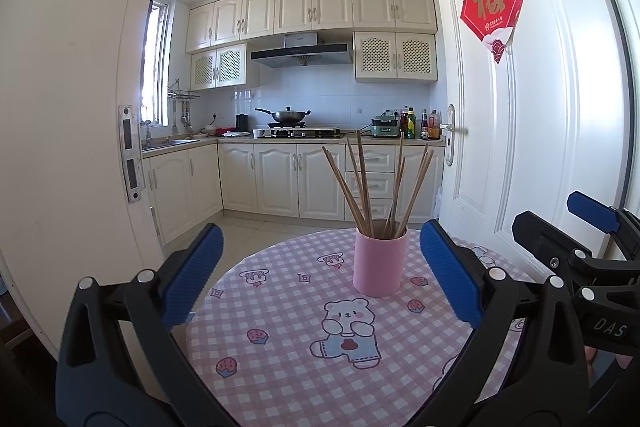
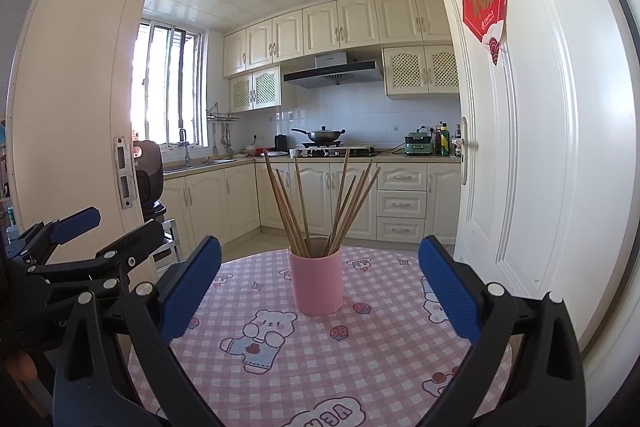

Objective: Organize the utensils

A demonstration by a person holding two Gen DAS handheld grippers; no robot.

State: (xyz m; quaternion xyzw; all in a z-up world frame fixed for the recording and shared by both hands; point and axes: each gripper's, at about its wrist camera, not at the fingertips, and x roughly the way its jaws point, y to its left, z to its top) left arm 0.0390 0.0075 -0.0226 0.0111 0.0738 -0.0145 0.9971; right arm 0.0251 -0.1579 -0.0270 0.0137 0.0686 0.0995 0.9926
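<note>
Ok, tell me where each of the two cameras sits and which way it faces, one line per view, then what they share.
Left wrist: on the left gripper, open, facing across the checked tablecloth at the pink cup of chopsticks; the right gripper shows at the right edge.
Right wrist: on the right gripper, open, facing the same pink cup from further right; the left gripper shows at the left edge.
Shared: cup, chopsticks, tablecloth, kitchen behind.

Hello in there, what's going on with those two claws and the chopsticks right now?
Left gripper open, empty. Right gripper open, empty. Chopsticks upright in pink cup on table. Nothing in the way.
</note>
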